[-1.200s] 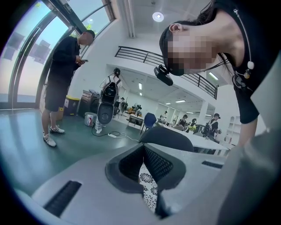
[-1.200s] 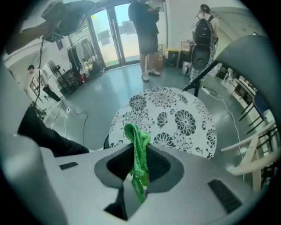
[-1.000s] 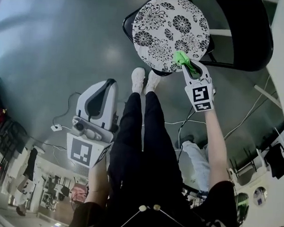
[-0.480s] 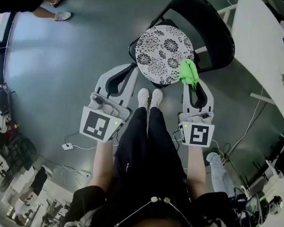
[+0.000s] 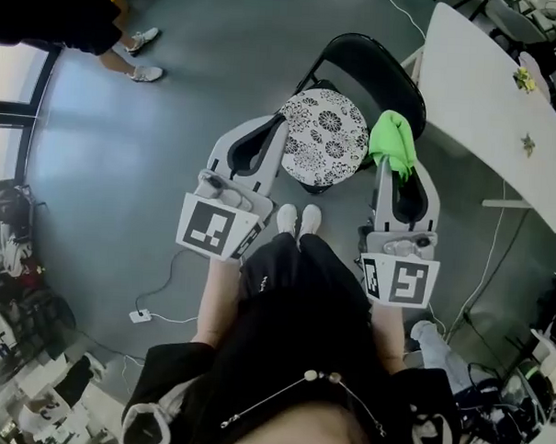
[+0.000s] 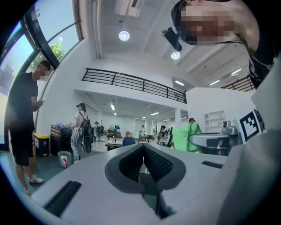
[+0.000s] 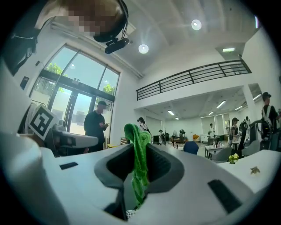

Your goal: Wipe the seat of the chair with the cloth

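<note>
A black chair with a round floral seat cushion stands in front of my feet in the head view. The green cloth hangs from my right gripper, which is shut on it and held up just right of the cushion. In the right gripper view the cloth is pinched between the jaws of the right gripper and points up into the room. My left gripper is raised at the cushion's left edge, shut with nothing in it; the left gripper shows its pads closed together.
A white table stands to the right of the chair. Cables lie on the grey floor to my left and right. A person stands at the upper left. Several people and desks show far off in the gripper views.
The right gripper lifted the cloth off the cushion and drew back to its right. The left gripper rose up to the cushion's left. My head view pulled back from the chair.
</note>
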Tool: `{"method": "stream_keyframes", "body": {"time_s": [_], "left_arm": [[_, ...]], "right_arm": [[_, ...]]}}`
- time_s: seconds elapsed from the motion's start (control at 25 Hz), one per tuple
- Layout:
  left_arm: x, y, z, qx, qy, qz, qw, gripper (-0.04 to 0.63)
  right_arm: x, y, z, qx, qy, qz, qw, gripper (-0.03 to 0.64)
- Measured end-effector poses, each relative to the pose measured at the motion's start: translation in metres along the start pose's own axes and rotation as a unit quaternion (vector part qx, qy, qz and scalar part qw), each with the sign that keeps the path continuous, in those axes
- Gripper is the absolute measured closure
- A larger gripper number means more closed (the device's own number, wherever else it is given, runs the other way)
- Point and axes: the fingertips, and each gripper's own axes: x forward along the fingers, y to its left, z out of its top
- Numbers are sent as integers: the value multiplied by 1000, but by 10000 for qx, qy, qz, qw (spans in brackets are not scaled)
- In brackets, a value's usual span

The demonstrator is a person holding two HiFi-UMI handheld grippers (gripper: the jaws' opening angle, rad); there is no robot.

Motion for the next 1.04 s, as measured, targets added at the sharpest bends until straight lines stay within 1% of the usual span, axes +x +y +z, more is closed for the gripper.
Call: {"method": "stream_keyframes", "body": {"time_s": [0.16, 0.24, 0.36, 0.52, 0.72, 1.04], "left_arm": [[-2, -14, 25, 412, -93, -7, 9991, 589], [-7, -18, 36, 512, -181, 5, 9985, 589], [-13, -24, 50, 564, -289, -9, 9980, 589], [-13, -34, 60, 688, -422, -18, 9967, 589], [-24, -38, 66, 726, -480, 8, 9962, 589], [-29, -45, 76, 762, -558, 17, 9955, 589]], "right_arm": [[-10, -10, 37, -75, -336, -29, 9994, 534], [-14, -10, 52, -129, -478, -35, 9988, 535], [-18, -4, 67, -190, -658, -26, 9976, 535], [-25, -3, 74, -206, -766, 32, 9968, 535], [-35, -2, 86, -231, -901, 25, 9957, 535], [-48, -5, 94, -217, -982, 7, 9949, 535]]}}
